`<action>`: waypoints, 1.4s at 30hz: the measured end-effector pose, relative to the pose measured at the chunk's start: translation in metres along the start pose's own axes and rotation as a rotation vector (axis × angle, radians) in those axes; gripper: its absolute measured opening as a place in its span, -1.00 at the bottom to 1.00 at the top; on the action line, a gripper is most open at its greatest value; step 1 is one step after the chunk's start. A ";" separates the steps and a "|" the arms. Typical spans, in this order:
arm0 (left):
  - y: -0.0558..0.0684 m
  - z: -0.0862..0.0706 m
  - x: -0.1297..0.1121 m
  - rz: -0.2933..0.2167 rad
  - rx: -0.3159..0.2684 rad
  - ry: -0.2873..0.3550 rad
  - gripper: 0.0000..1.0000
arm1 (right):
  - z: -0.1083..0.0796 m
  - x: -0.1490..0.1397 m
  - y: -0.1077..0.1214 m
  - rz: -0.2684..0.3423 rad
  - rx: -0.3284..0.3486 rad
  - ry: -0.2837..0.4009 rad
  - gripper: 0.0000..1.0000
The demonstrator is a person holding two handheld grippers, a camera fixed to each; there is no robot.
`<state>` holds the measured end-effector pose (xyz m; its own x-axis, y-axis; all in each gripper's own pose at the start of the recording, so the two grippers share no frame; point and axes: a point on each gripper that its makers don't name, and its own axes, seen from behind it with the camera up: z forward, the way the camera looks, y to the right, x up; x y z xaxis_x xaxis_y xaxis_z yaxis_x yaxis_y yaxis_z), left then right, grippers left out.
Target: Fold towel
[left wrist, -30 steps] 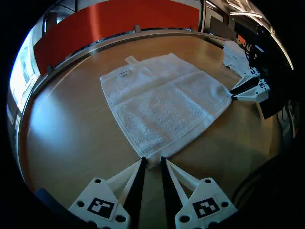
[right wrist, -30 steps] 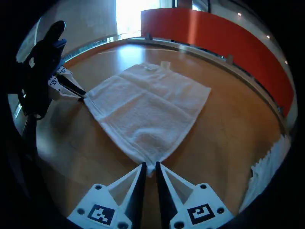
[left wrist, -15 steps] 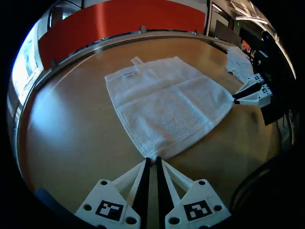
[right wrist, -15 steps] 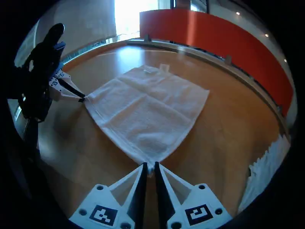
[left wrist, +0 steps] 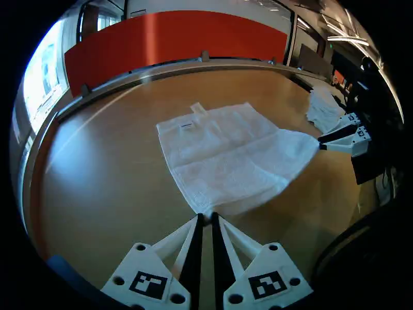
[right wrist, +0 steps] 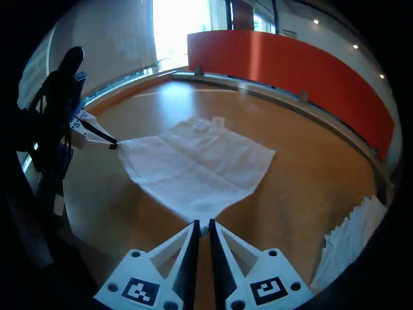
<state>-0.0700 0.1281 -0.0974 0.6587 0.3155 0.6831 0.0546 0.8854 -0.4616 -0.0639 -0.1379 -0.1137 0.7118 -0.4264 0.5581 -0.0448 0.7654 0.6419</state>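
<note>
Item: white towel (left wrist: 232,155), mid-desk (left wrist: 98,175), well in from the edges. The near side hangs lifted; the far side lies flat, tag at the far corner.
Left gripper (left wrist: 206,218): jaws clenched on one near corner.
Right gripper (right wrist: 203,225): jaws clenched on the neighbouring corner.
Relation: the cloth runs straight ahead of both jaws, with the held edge strung between them and the free edge opposite, about equally far from each.
Obscured: the lifted underside; the pinch depth; a pale cloth pile (right wrist: 351,232) near the desk's edge, cut off.
</note>
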 end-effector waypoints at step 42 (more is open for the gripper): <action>0.037 -0.070 0.010 -0.115 -0.091 -0.011 -0.76 | -0.073 0.029 -0.026 0.022 0.041 0.004 -0.75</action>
<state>-0.0092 0.1401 -0.1472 0.6363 0.2179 0.7401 0.1975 0.8813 -0.4293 0.0090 -0.1352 -0.1521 0.7133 -0.4073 0.5704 -0.0894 0.7542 0.6505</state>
